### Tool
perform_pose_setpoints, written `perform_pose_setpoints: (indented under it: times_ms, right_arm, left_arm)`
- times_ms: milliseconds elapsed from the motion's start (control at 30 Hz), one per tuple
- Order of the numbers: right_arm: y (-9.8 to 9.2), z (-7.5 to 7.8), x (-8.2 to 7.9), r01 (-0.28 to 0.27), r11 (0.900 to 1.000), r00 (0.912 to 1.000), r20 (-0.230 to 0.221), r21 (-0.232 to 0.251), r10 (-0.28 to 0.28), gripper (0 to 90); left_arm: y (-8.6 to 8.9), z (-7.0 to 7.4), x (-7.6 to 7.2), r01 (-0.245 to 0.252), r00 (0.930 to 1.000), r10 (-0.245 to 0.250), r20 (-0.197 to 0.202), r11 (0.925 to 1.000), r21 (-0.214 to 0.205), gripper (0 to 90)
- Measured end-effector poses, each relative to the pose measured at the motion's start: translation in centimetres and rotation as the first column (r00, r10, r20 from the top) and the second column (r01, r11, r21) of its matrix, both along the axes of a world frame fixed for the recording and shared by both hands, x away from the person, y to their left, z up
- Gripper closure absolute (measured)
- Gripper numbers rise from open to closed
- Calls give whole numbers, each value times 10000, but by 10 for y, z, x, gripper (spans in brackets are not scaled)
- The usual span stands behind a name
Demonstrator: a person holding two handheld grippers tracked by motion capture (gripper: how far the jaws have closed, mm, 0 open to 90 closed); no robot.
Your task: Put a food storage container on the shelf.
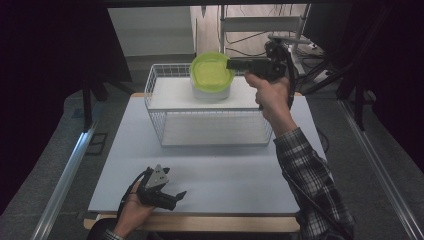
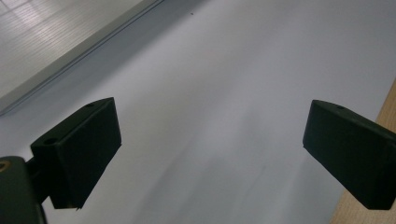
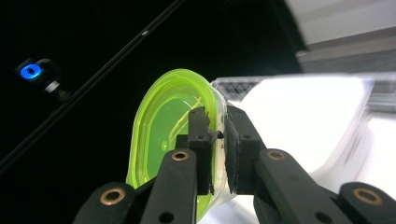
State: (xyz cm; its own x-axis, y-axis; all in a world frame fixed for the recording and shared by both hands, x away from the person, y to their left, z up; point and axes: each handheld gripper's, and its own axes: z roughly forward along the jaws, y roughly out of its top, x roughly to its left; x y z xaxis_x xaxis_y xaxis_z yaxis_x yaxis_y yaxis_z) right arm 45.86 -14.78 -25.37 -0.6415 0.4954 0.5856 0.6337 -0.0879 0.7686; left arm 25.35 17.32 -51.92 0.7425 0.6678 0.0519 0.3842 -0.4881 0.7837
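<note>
A clear container with a lime-green lid (image 1: 212, 74) hangs over the top shelf of a white wire rack (image 1: 210, 102) at the back of the table. My right gripper (image 1: 233, 64) is shut on the container's rim at its right side. In the right gripper view the two jaws pinch the edge of the green-lidded container (image 3: 159, 135), with the gripper (image 3: 218, 135) rolled on its side. My left gripper (image 1: 175, 196) rests low near the table's front left edge, held in a hand. Its jaws (image 2: 210, 154) stand wide open over bare white tabletop.
The white table top (image 1: 210, 170) has a wooden front edge (image 2: 383, 116). The wire rack has a lower shelf (image 1: 215, 131) under the upper one. Metal rails run along both sides of the table, and a metal shelving unit (image 1: 260, 30) stands behind it.
</note>
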Motion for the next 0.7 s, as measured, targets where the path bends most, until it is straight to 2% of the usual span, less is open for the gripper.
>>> perform_pose_setpoints:
  times_ms: [100,300,433,467,533,567,633,700]
  right_arm:
    - [7,5,16,484,9987,9988,-43,-155,-484,819]
    - [19,2,43,1236,9908,9914,-372,-546,-1257,817]
    - [23,1,50,1367,9872,9881,-595,-824,-1418,804]
    - [24,2,51,1518,9835,9850,-677,-988,-1589,793]
    - [26,4,52,1916,9677,9779,-521,-1636,-2024,760]
    - [27,4,53,2036,9626,9758,-430,-1790,-2144,745]
    - [29,3,55,2127,9585,9740,-374,-1898,-2236,737]
    - [31,2,56,2312,9455,9702,-186,-2291,-2418,707]
  left_arm:
    - [0,0,0,13,10000,-13,-1,10000,-11,41]
    - [0,-1,0,73,10000,-73,-58,10000,-15,41]
    - [0,-1,0,105,9999,-105,-80,9999,-20,41]
    - [0,-1,0,125,9999,-125,-92,9999,-5,41]
    - [-1,-2,0,166,9998,-165,-104,9999,43,41]
    - [-1,-2,0,182,9998,-182,-103,9998,59,41]
    - [-2,-2,0,208,9997,-207,-129,9997,87,40]
    - [-2,-2,0,214,9997,-213,-153,9997,98,40]
